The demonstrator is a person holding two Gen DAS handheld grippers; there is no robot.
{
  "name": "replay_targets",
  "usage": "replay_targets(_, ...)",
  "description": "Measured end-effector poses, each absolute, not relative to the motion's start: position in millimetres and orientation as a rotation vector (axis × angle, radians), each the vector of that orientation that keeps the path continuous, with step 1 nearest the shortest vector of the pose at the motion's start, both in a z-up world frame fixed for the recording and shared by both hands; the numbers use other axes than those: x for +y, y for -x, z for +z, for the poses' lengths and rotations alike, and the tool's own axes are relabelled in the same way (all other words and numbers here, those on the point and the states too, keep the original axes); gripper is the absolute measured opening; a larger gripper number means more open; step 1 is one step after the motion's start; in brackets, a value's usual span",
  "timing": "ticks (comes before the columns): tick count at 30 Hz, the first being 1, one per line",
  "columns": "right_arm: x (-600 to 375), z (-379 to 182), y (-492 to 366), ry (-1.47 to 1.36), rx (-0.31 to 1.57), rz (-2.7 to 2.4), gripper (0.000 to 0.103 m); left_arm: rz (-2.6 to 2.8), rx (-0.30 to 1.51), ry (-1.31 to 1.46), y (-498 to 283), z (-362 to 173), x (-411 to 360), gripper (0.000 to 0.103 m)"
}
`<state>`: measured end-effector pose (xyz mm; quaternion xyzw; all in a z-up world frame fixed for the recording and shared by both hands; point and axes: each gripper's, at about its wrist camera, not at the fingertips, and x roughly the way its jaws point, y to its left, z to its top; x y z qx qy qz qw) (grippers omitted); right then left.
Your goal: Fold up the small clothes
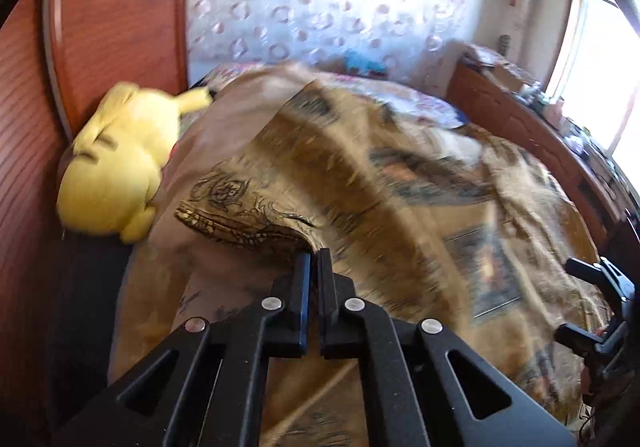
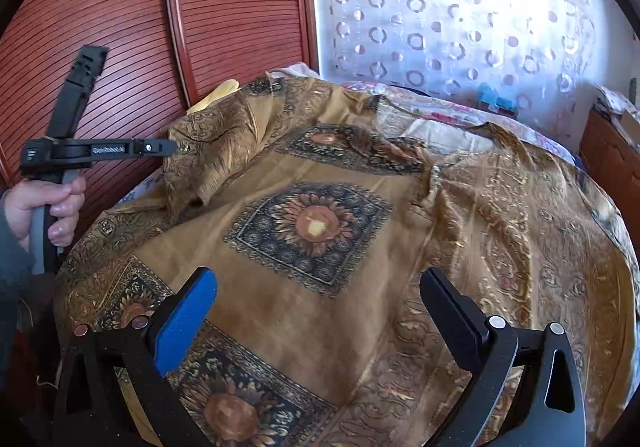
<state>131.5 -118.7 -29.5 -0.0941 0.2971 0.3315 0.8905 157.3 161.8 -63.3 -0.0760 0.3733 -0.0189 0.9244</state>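
**Left gripper pinches the patterned cloth while the right one hangs spread above it**

Left gripper has its black jaws pressed together on a raised fold of the brown patterned garment, at the cloth's left side. In the right wrist view the same tool comes in from the left edge, roughly level, its tip buried in a bunched, lifted flap of the fabric.

Starting at the left of the room, a red-brown ribbed wooden panel stands behind the bed. A yellow plush toy lies against it, just beside the garment's left edge. Further right hangs a pale sheer curtain dotted with rings, bright with daylight. Beyond that, on the far right, there is a wooden cabinet with clutter on top that is too blurred to name, and a bright window.

The garment is spread wide over the bed, covering most of it, with sunflower medallions printed in dark squares. A floral bedcover shows past its far edge.

A person's left hand wraps the grey handle from below, the fingers curled round it, with a dark sleeve at the wrist.

Over on the right, the right gripper is tilted down over the near part of the cloth. Its jaws stand wide apart, a blue pad on the left one, with nothing between them.
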Motion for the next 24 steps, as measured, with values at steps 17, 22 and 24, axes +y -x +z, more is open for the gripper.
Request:
replay_targets(17,-191.4,-13.2,-139.4,0.085,0.57,0.579,0.101,-0.285,0.652,-0.043,-142.3,8.4,73.9,0.058)
replay_targets(22,-178.1,-9.9,-140.4,0.104,0.571,0.591,0.101,-0.225,0.678,-0.039,-132.1,-10.4,105.6,0.082)
replay_targets(24,-175.4,-9.2,-140.7,0.119,0.579,0.595,0.101,-0.198,0.716,-0.04,-132.8,-26.3,114.2,0.082)
